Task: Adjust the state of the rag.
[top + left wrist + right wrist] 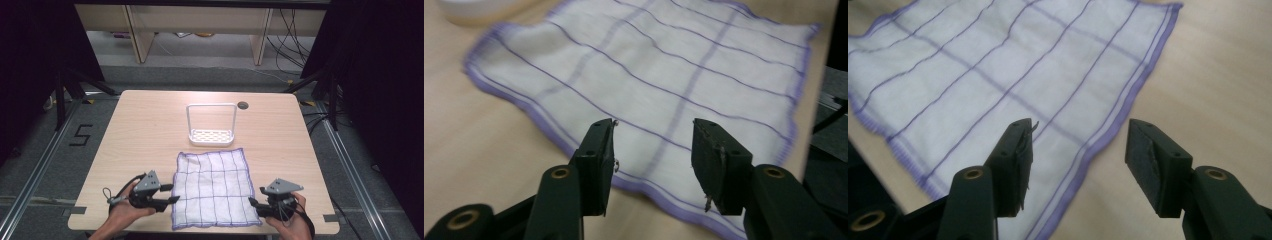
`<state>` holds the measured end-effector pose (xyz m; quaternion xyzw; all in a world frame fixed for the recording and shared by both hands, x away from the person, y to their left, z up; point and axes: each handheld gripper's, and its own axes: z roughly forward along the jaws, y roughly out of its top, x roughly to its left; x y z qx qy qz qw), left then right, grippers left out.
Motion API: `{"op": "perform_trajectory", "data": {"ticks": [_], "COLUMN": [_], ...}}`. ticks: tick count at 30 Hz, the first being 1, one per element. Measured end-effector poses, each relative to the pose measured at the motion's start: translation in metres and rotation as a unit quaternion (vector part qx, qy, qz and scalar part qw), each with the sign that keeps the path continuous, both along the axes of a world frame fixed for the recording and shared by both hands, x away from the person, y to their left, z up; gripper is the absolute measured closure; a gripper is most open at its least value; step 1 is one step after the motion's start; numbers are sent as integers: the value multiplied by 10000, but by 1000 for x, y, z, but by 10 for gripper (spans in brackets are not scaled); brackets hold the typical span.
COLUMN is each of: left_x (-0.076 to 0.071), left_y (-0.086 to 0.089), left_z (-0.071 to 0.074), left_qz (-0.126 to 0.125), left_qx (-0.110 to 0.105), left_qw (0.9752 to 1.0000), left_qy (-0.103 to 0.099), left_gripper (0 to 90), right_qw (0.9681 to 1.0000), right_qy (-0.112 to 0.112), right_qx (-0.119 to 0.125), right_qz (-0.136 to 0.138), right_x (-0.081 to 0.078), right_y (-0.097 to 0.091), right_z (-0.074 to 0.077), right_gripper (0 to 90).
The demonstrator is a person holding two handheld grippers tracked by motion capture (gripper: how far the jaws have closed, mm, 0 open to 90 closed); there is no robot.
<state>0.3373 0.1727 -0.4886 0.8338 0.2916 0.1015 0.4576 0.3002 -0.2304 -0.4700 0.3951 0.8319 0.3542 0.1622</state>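
A white cloth [212, 187] with purple grid lines and a purple hem lies spread flat on the near middle of the table. My left gripper [175, 193] is at the cloth's left edge, low over the table. In the left gripper view its jaws [655, 125] stand open above the hem of the cloth [664, 65], with nothing between them. My right gripper [256, 195] is at the cloth's near right corner. Seen in the right gripper view, it [1079, 124] is open over the right hem of the cloth [998, 65] and grips nothing.
A small white rack [211, 135] with a tall wire hoop stands just beyond the cloth on the light wooden table [150, 130]. A round cable hole [243, 105] sits near the far edge. Dark floor and rails flank the table.
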Motion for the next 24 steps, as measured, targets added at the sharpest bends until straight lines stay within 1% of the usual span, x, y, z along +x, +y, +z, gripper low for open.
{"op": "perform_trajectory", "data": {"ticks": [2,3,4,5,6,7,8,9,10,11,12,13,14,15,16,17,18,19,20,21,22,23,24], "left_x": [18,27,35,43,50,64,64,70,76,81,85,90,93,98,101,103,107,109,110,112,113,113,115], "left_y": [4,6,7,7,6,6,6,5,5,4,2,2,-1,-1,-2,-5,-5,-6,-7,-8,-8,-9,-9], "left_z": [1,2,1,1,0,-2,-2,-4,-5,-7,-8,-9,-10,-11,-12,-14,-14,-15,-16,-17,-17,-18,-18], "left_qz": [186,292,348,413,450,531,531,555,511,511,619,576,608,490,501,643,602,591,553,525,504,497,483], "left_qx": [-45,-17,26,54,59,-6,-6,-195,-228,-177,-96,18,-46,85,142,27,114,149,228,255,225,182,244], "left_qw": [9998,9996,9994,9991,9990,9986,9986,9981,9980,9982,9979,9982,9979,9985,9985,9978,9979,9980,9981,9982,9982,9982,9982], "left_qy": [53,39,30,40,41,60,60,166,296,275,175,188,237,235,183,143,192,181,134,150,235,288,261], "left_gripper": [487,481,469,469,460,428,420,420,418,411,409,410,409,406,400,397,394,396,395,389,379,373,368], "right_qw": [10000,10000,10000,10000,10000,9998,9998,9997,9997,9996,9992,9995,9995,9993,9995,9994,9995,9995,9994,9992,9993,9992,9988], "right_qy": [-16,-16,-67,-67,-23,100,100,122,160,170,220,111,156,199,133,138,145,170,199,260,239,268,355], "right_qx": [24,12,15,15,52,125,125,70,45,120,219,219,168,185,148,187,143,105,81,45,35,-58,-112], "right_qz": [-71,-62,-64,-64,-73,-155,-155,-186,-197,-210,-248,-180,-216,-260,-240,-248,-237,-246,-281,-310,-273,-287,-327], "right_x": [17,27,46,46,56,73,73,80,87,95,101,108,112,118,124,130,137,143,148,153,159,163,166], "right_y": [2,3,5,5,6,7,7,8,9,9,10,11,12,15,16,17,18,20,22,24,27,29,32], "right_z": [3,4,3,3,2,1,1,0,-1,-1,0,1,2,5,5,5,5,4,2,0,-3,-5,-8], "right_gripper": [450,449,447,447,446,445,445,440,432,435,443,444,443,443,446,451,451,454,461,465,470,478,479]}}
